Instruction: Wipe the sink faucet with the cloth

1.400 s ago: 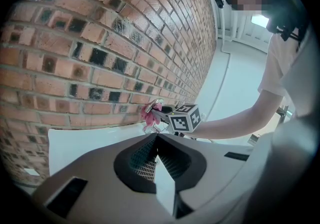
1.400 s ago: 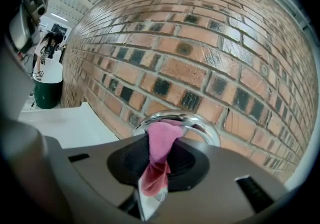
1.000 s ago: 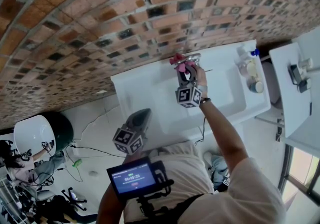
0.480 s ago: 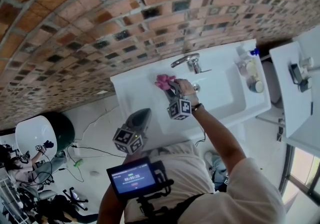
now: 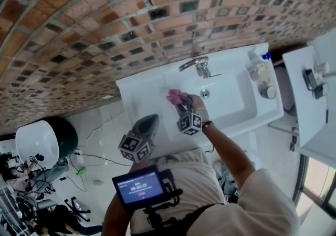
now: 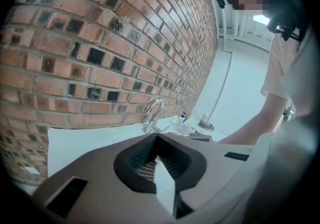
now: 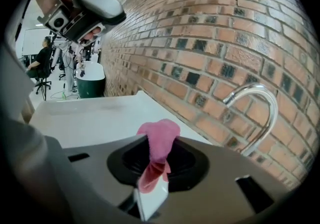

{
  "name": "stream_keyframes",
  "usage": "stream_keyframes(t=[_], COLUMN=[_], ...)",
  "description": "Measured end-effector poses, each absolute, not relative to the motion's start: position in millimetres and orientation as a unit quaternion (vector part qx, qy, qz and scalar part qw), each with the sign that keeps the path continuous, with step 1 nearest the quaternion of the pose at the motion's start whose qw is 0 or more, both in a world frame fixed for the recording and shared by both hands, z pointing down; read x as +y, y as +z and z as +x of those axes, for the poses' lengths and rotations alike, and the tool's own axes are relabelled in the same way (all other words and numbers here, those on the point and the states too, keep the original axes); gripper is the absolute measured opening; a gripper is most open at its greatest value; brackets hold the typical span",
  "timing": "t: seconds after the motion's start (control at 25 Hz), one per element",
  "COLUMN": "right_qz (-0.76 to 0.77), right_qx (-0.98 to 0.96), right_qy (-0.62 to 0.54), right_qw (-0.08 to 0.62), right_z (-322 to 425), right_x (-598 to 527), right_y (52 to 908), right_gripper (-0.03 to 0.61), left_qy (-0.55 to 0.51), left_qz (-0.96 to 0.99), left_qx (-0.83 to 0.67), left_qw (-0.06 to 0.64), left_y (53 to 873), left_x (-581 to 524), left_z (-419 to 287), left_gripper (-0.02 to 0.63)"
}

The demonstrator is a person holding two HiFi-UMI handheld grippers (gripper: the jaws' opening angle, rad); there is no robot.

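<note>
A chrome faucet [image 5: 195, 64] rises at the back of the white sink [image 5: 239, 111], against the brick wall; it also shows as a curved spout [image 7: 260, 113] and a small spout [image 6: 156, 113] in the gripper views. My right gripper [image 5: 181, 104] is shut on a pink cloth [image 5: 175, 96], held over the sink's left side, below and left of the faucet. The pink cloth [image 7: 157, 150] bulges out from between the jaws. My left gripper [image 5: 143, 134] hangs low in front of the sink, jaws together with nothing between them.
A soap bottle and small containers [image 5: 261, 74] stand on the sink's right end. A second white counter [image 5: 307, 98] lies to the right. On the floor at left are a white and dark green tub [image 5: 39, 143] and cables. The drain [image 5: 205, 93] sits mid-basin.
My right gripper has drawn the pink cloth away from the faucet, moving down and left to the sink's left side. The left gripper has stayed put.
</note>
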State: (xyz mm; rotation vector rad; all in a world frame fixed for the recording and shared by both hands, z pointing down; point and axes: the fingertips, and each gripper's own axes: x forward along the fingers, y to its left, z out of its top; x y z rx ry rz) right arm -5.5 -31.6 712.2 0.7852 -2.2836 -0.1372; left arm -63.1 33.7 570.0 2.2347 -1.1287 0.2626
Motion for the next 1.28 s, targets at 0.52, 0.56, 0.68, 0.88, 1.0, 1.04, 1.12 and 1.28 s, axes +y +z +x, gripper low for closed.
stream_keyframes(t=[0.52,0.56,0.68,0.88,1.0,1.04,1.12,1.28], right_qz=[0.41,0.41,0.412,0.411,0.414,0.419,0.432,0.454], right_qx=[-0.757,-0.761,-0.773,-0.802,-0.812,-0.813,-0.814,-0.818], right_qy=[-0.103,-0.1,-0.084,-0.027,0.029,0.047,0.075,0.106], right_qw=[0.498,0.494,0.475,0.434,0.41,0.401,0.381,0.336], right_z=[67.6,68.1,72.6,88.6,101.5,106.6,114.2,113.1], right_x=[-149.5,-149.5,-138.6,-74.8,-20.1,-4.7,21.1,55.3], right_y=[734.2,732.7,729.4,725.8,714.0,708.4,695.2,665.5], right_gripper=[0.087,0.087,0.091,0.091,0.091,0.091,0.091,0.092], left_qy=[0.105,0.104,0.104,0.097,0.09,0.087,0.082,0.078], left_qz=[0.844,0.841,0.834,0.828,0.836,0.84,0.85,0.872], left_qx=[-0.431,-0.436,-0.447,-0.45,-0.443,-0.439,-0.428,-0.4], left_qw=[0.302,0.303,0.306,0.319,0.311,0.306,0.296,0.272], left_y=[564.9,564.2,564.1,578.1,572.2,568.0,558.1,538.8], left_x=[50.3,52.5,58.0,70.5,68.2,65.6,61.8,67.2], left_z=[-45.2,-46.9,-51.7,-56.3,-58.7,-58.6,-57.1,-58.6], left_gripper=[-0.012,-0.011,-0.011,-0.011,-0.012,-0.012,-0.011,-0.012])
